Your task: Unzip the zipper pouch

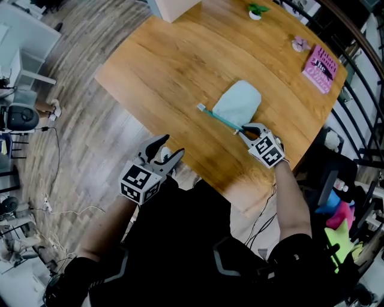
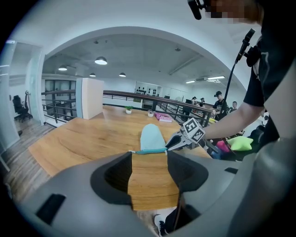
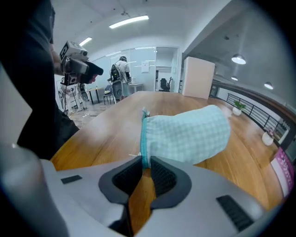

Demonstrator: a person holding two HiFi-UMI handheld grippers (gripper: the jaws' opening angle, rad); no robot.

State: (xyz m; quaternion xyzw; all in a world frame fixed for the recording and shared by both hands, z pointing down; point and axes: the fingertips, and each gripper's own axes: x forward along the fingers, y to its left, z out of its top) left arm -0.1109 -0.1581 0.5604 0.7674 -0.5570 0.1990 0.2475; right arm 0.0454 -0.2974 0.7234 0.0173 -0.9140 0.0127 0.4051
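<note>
A light teal checked zipper pouch (image 1: pixel 239 102) lies flat on the wooden table (image 1: pixel 180 66), its darker teal zipper (image 1: pixel 219 118) along the edge facing me. My right gripper (image 1: pixel 247 131) sits at the zipper's right end. In the right gripper view the pouch (image 3: pixel 189 136) fills the middle, and the zipper's (image 3: pixel 144 139) near end runs in between the two pads, which pinch it. My left gripper (image 1: pixel 163 150) hangs open, off the table's near edge and apart from the pouch. Its view shows the pouch (image 2: pixel 151 138) ahead across bare wood, with the right gripper (image 2: pixel 178 141) beside it.
A pink book (image 1: pixel 320 68) lies at the table's far right corner, with a small pink object (image 1: pixel 300 43) and a little potted plant (image 1: pixel 257 11) nearby. A pale box (image 1: pixel 174 7) stands at the far edge. A dark railing (image 1: pixel 360 72) runs behind the table.
</note>
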